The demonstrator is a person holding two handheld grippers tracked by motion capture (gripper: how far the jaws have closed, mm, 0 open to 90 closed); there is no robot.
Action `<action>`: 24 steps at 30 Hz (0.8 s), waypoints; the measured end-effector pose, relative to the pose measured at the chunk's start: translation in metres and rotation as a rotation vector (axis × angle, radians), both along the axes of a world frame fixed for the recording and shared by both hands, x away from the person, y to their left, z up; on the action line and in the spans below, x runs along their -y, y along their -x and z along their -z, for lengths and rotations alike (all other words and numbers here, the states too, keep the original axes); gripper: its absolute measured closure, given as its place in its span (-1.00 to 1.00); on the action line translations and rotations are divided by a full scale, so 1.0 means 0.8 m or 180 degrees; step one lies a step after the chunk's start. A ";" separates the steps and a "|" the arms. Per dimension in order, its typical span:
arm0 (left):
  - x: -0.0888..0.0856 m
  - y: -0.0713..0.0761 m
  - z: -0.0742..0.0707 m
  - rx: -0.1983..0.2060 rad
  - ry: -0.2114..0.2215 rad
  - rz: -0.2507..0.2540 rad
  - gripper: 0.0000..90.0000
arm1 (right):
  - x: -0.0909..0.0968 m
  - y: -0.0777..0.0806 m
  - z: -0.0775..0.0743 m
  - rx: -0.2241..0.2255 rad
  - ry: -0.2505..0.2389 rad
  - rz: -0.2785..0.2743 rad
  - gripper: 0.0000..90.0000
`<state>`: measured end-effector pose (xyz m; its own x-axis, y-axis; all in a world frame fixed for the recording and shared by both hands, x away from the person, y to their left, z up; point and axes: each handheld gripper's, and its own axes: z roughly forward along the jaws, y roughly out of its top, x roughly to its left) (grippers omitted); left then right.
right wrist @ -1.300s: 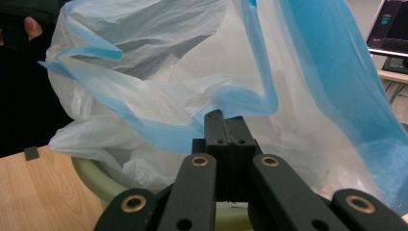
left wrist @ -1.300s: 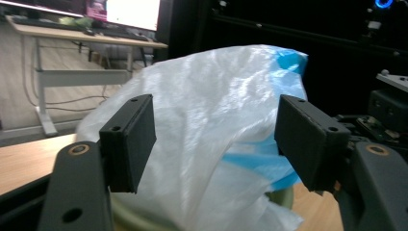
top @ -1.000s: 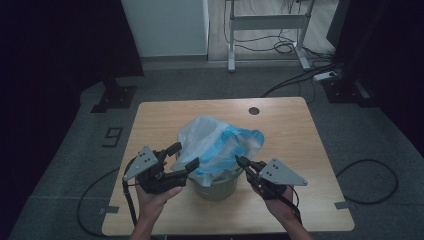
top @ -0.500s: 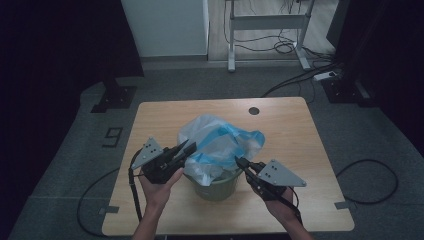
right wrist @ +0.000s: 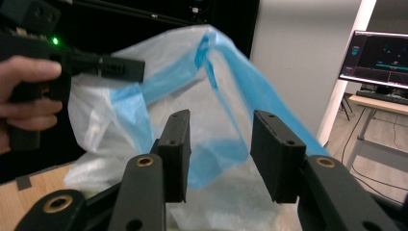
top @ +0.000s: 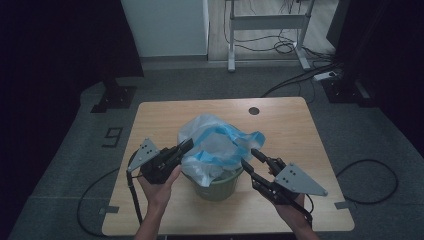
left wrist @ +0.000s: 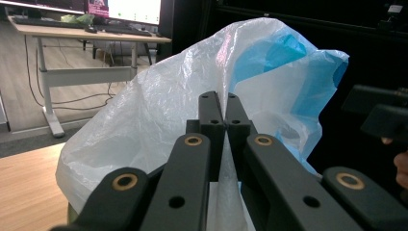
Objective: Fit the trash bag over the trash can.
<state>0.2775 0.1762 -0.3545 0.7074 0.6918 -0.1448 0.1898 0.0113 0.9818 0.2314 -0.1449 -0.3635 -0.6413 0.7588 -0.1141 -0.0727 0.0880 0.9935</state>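
Pinching the thin white-and-blue plastic bag [left wrist: 159, 110] with our left gripper [left wrist: 220, 115], our right gripper [right wrist: 219, 154], jaws apart, should grab the blue rim.

wooden table [top: 300, 125] with a round hole [top: 254, 110]; grey floor [top: 75, 150], cables [top: 285, 47]; white desk frame [top: 267, 22], lit monitor [right wrist: 377, 57]

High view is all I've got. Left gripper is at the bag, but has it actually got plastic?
Observer: Yes. In the left gripper view the left gripper is shut, a fold of the plastic bag pinched between its fingers.
Operator: And the right one?
Observer: The right gripper is open, with blue bag film in the gap, not clamped.
Operator: Anything in line beyond the right gripper?
Observer: The person's left hand shows past the bag, holding the other gripper.
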 end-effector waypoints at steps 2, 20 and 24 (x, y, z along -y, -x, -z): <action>0.001 -0.001 0.000 -0.0001 0.0004 0.0005 1.00 | -0.005 -0.005 -0.006 -0.0012 0.0010 -0.0024 0.26; -0.028 -0.015 0.012 0.0052 0.0374 -0.0345 1.00 | -0.016 -0.053 -0.014 -0.0117 0.0092 0.0207 0.98; -0.042 -0.014 0.018 0.0029 0.0496 -0.0416 1.00 | -0.001 -0.050 -0.005 -0.0126 0.0072 0.0222 0.98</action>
